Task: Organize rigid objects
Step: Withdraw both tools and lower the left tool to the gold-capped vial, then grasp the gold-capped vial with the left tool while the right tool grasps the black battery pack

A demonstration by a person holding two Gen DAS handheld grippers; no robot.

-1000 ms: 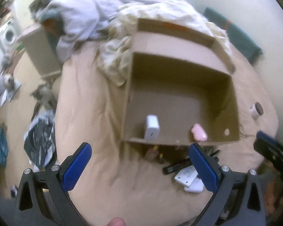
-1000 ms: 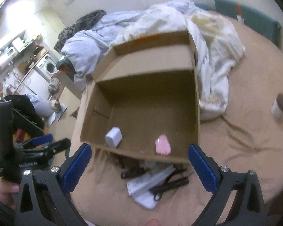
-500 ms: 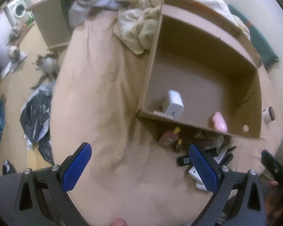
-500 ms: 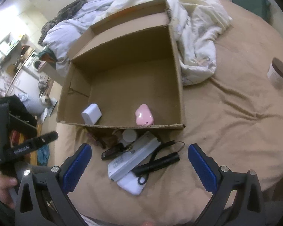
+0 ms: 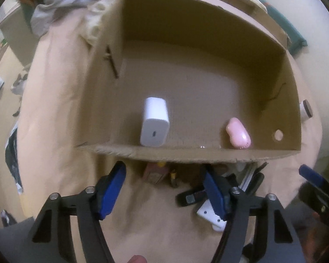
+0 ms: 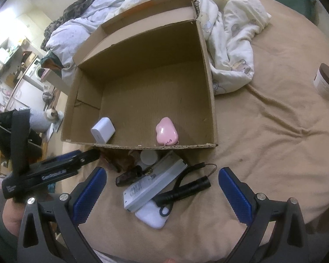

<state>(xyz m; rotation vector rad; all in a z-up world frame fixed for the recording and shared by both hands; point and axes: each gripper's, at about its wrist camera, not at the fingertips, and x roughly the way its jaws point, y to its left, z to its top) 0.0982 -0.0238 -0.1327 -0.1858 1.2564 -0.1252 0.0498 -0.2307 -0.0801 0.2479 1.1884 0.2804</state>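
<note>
Right now I have both grippers hovering with jaws spread and empty: left gripper (image 5: 164,188) before the cardboard box (image 6: 208,83) on the bed (image 6: 274,142), right gripper (image 6: 162,190) over the black flashlight (image 6: 184,189). White charger (image 5: 154,125) and pink charm (image 6: 166,132) lie inside.

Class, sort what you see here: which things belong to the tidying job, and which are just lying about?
Job: cardboard box, white charger, pink keychain case, black torch, white remote, white power bank.

Lying about: crumpled bedding, brown-lidded jar, cat.
</note>
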